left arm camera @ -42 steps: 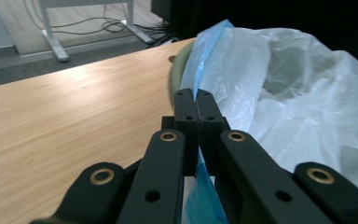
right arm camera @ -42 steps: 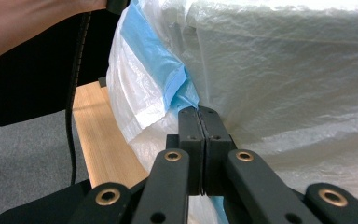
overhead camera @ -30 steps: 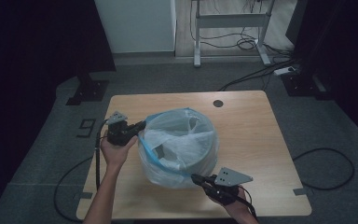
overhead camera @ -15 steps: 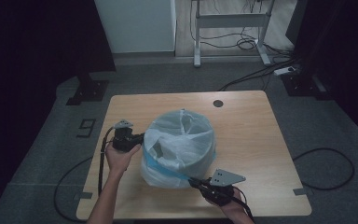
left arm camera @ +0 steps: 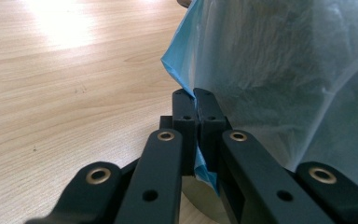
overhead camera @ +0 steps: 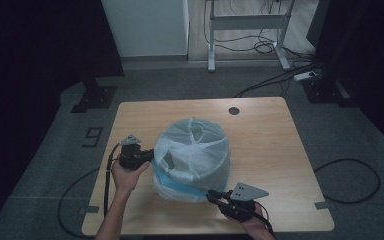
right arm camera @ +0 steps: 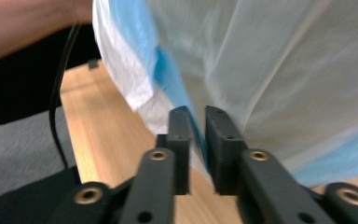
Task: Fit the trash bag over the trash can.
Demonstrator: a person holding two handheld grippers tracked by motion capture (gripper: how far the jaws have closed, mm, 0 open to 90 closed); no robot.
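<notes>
Since a second ago we are lowering the left gripper (overhead camera: 147, 156) along the bag (overhead camera: 192, 155), and the right gripper's (overhead camera: 212, 196) jaws have just been opening.

We are keeping the left jaws clamped together on a blue fold of the bag (left arm camera: 279, 70); our right jaws are standing slightly apart with the bag's film (right arm camera: 279, 70) between them. We are working on the bag over its bin mid-table (overhead camera: 275, 130), nearer the front edge.

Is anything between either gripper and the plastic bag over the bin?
Nothing visible. The left gripper is shut on the plastic bag at its blue edge; the right gripper, jaws just opening, has bag film between its fingers.
</notes>
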